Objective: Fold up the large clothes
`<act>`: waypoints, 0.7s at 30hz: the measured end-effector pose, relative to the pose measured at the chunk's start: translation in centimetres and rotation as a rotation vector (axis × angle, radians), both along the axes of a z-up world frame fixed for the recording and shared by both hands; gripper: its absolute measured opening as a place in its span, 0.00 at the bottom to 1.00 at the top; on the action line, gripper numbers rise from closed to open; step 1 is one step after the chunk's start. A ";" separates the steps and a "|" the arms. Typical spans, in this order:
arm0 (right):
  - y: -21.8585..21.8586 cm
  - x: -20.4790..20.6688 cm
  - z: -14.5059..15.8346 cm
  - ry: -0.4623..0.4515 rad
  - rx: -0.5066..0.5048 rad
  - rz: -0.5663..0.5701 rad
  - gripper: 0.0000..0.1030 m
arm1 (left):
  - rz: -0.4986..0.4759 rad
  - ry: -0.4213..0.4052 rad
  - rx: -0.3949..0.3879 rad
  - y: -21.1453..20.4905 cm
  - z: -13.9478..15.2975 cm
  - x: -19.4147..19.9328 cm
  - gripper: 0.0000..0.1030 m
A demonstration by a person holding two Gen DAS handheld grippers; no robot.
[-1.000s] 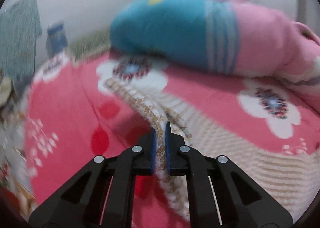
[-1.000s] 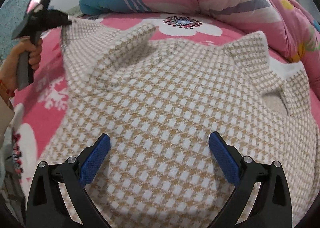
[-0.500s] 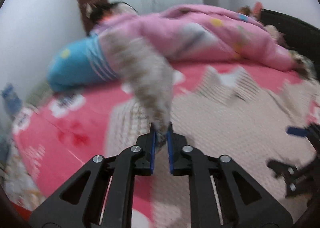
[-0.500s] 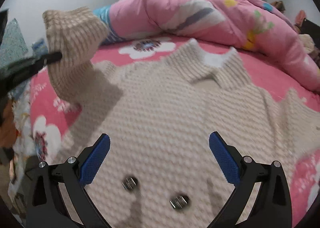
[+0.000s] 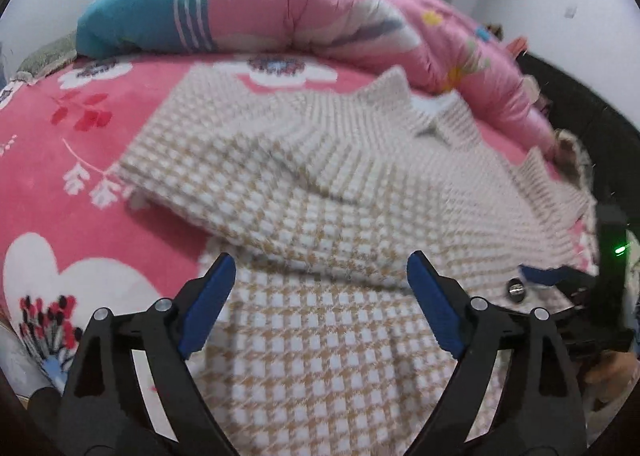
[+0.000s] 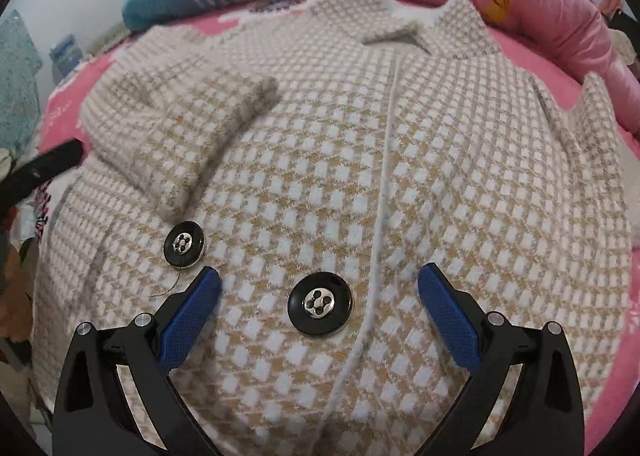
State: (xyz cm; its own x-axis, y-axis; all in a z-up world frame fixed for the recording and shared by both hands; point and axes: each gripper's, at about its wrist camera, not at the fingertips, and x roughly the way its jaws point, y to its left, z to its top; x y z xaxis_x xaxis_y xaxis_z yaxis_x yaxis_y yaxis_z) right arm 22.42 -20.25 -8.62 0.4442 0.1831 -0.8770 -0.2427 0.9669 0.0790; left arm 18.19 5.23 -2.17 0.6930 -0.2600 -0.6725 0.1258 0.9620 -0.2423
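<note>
Left wrist view: left gripper point(image 5: 320, 288) jaws wide, empty; sleeve point(image 5: 248, 176) lies folded across checked coat point(image 5: 320, 336). Right gripper point(image 6: 319, 306) likewise wide, hovering, likely positioning for next fold.

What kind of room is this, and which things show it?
Most likely a bedroom: the checked coat lies on a bed with a pink flowered sheet, and a rumpled pink quilt is heaped behind it.

A thick, fuzzy knitted cloth is seen in the checked coat point(image 6: 360, 160), with two glossy black buttons point(image 6: 321, 304) centred in shiny metal. Soft fleece is shown by the pink bedspread point(image 5: 100, 128), smooth puffy fabric by the quilt point(image 5: 288, 12). Textured blue pads point(image 6: 448, 316) are carried on matt black plastic.
</note>
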 end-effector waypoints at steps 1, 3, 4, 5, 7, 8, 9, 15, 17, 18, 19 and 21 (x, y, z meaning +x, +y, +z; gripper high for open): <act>-0.1 -0.1 0.0 0.000 0.006 0.009 0.94 | 0.000 -0.012 0.007 0.0 0.3 -0.3 0.83; -0.5 -0.3 0.3 0.020 0.010 0.027 0.94 | 0.036 -0.010 0.070 0.2 0.1 -0.5 0.84; -0.7 -0.5 0.8 0.037 0.003 0.024 0.94 | 0.052 0.005 0.105 0.3 -0.3 -0.5 0.84; -1.0 -0.4 1.6 0.043 0.008 0.004 0.94 | 0.064 0.022 0.136 0.3 -0.7 -0.3 0.84; -1.8 -0.2 3.5 0.011 0.084 -0.009 0.94 | 0.096 0.071 0.207 0.7 -2.1 0.2 0.84; -1.9 -0.1 4.4 -0.003 0.130 -0.003 0.94 | 0.111 0.100 0.224 0.9 -2.6 0.4 0.84; -1.8 0.2 5.3 -0.012 0.185 0.011 0.94 | 0.119 0.121 0.226 1.1 -3.0 0.7 0.84; 0.6 3.9 5.1 0.114 0.457 0.082 0.84 | 0.138 0.164 0.152 2.4 -4.2 1.1 0.88; 1.7 5.2 3.6 0.173 0.467 0.068 0.75 | 0.143 0.168 0.145 2.5 -4.4 1.1 0.90; 1.9 5.6 3.1 0.191 0.470 0.065 0.71 | 0.143 0.170 0.148 2.4 -4.4 1.1 0.91; 2.1 6.3 2.3 0.223 0.474 0.053 0.69 | 0.140 0.172 0.150 2.4 -4.5 1.1 0.92; 2.3 7.0 1.0 0.274 0.485 0.035 0.57 | 0.140 0.183 0.152 2.4 -4.6 1.2 0.92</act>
State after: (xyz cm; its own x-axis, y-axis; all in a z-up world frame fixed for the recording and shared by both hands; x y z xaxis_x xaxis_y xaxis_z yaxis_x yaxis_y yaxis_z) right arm 29.44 -17.99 -7.63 0.1987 0.6046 -0.7713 -0.1819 0.7961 0.5772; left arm 19.42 7.68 -6.80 0.5785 -0.0567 -0.8137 -0.0435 0.9940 -0.1002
